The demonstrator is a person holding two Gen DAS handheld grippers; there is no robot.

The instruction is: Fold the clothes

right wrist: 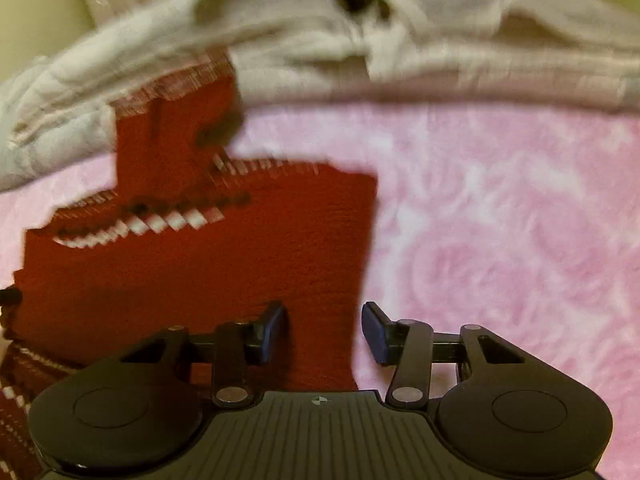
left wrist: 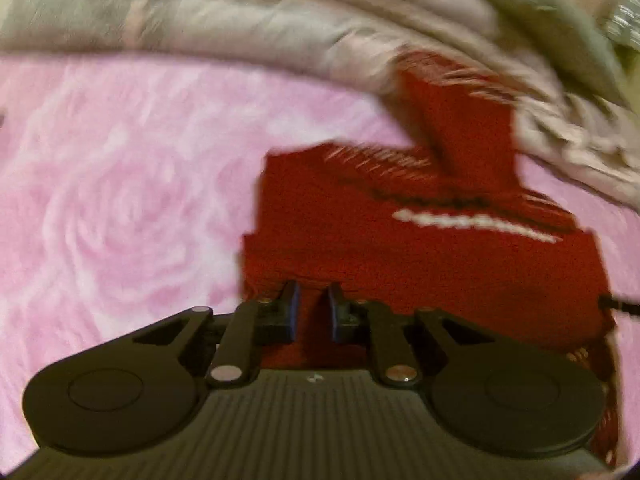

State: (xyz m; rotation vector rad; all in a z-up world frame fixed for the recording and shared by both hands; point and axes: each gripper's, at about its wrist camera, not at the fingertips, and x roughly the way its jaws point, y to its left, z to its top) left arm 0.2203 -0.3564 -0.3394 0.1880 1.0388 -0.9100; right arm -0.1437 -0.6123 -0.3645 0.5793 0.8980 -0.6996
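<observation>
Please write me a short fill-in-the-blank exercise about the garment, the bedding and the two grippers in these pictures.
1. The garment being folded is ____ in colour.
2. It lies on a ____ bedspread with a rose pattern.
3. Behind it sits a crumpled ____ blanket.
4. The jaws of the ____ gripper stand wider apart than the other's.

Missing words: red; pink; beige; right

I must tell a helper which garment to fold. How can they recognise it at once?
Find the pink rose-patterned fleece blanket covering the bed. On it, before the heap of crumpled beige bedding, lies the dark red knitted garment. Only it is red, with white zigzag trim.
</observation>
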